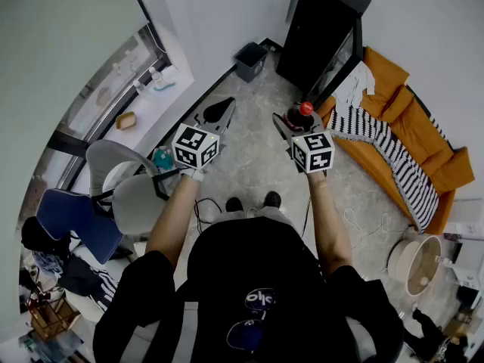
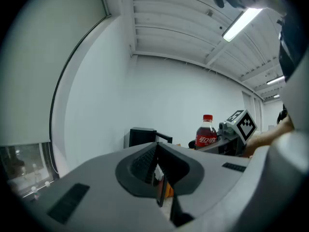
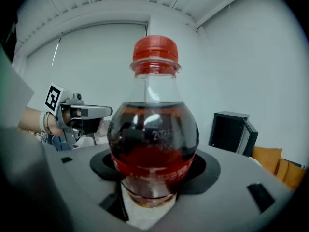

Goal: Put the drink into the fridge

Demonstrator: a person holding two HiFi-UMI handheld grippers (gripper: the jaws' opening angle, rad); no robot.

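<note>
Red-capped cola bottle (image 3: 153, 129) stands upright in our right tool (image 1: 293, 127), whose jaws clamp wide around its lower body. Straight ahead, slightly to the right, we see the black fridge (image 1: 321, 32) with its door (image 1: 344, 59) open, so the right arm is nearer. Our left tool (image 2: 159, 187) is closed and empty.
</note>
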